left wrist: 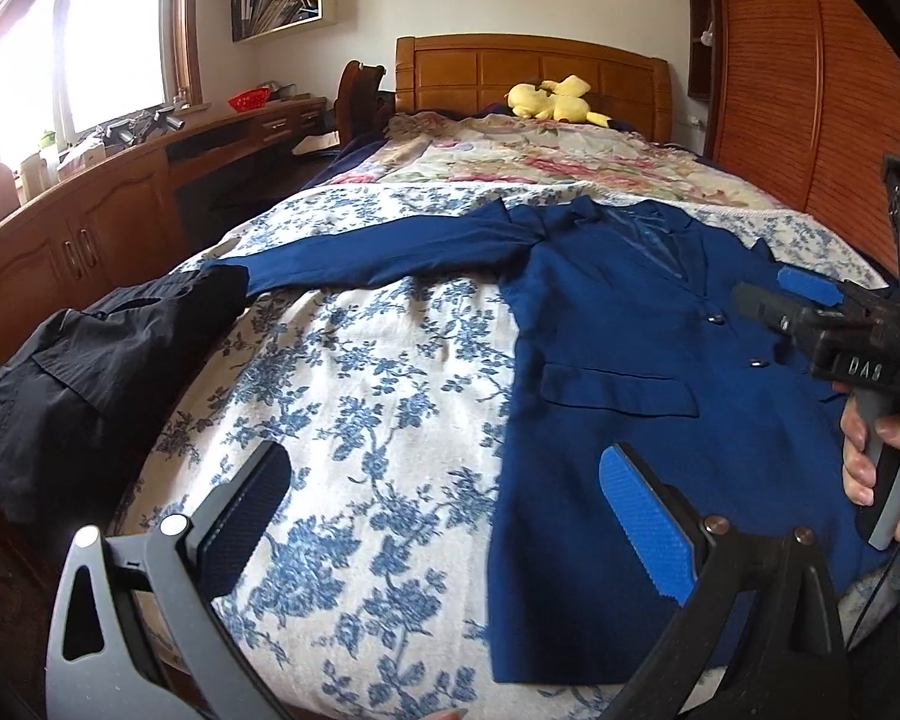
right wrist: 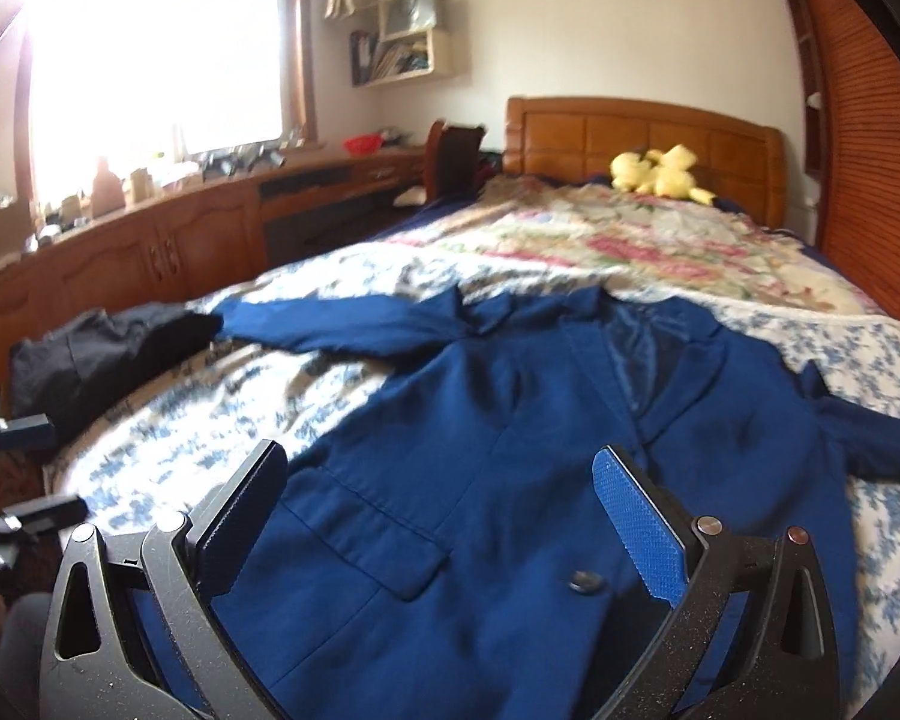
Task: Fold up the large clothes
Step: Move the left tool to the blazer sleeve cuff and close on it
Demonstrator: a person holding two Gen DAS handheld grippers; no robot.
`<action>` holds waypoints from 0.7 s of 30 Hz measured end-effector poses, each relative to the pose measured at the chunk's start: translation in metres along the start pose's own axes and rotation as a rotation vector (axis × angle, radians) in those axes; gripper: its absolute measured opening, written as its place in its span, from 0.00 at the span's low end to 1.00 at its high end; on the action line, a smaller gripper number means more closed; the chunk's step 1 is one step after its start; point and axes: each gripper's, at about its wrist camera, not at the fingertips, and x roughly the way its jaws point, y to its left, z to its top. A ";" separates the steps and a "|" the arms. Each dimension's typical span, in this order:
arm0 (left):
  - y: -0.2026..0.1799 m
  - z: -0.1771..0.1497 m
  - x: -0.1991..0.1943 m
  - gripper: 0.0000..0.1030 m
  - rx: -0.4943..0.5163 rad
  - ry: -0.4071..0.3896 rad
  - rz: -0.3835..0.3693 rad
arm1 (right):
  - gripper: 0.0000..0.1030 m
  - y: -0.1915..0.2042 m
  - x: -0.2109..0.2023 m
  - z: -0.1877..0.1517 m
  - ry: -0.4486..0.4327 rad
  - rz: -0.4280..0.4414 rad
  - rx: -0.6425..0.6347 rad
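Observation:
A dark blue suit jacket lies flat, front up, on the floral bedspread, its left sleeve stretched out to the left. It also shows in the right wrist view. My left gripper is open and empty, hovering over the jacket's lower left hem edge. My right gripper is open and empty, just above the jacket's front near a pocket flap and a button. The right gripper also shows at the right edge of the left wrist view, over the jacket's right side.
A black garment lies crumpled at the bed's left edge, touching the sleeve cuff. A yellow plush toy sits by the wooden headboard. A wooden cabinet and desk run along the left; a wardrobe stands at right.

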 end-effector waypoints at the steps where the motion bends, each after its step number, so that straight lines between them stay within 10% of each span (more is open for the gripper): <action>1: 0.002 0.002 0.005 1.00 0.008 0.008 0.009 | 1.00 0.000 0.009 -0.005 0.019 0.004 -0.012; 21: 0.069 0.088 0.153 1.00 -0.069 0.108 -0.076 | 1.00 -0.006 0.043 -0.038 0.138 0.042 -0.006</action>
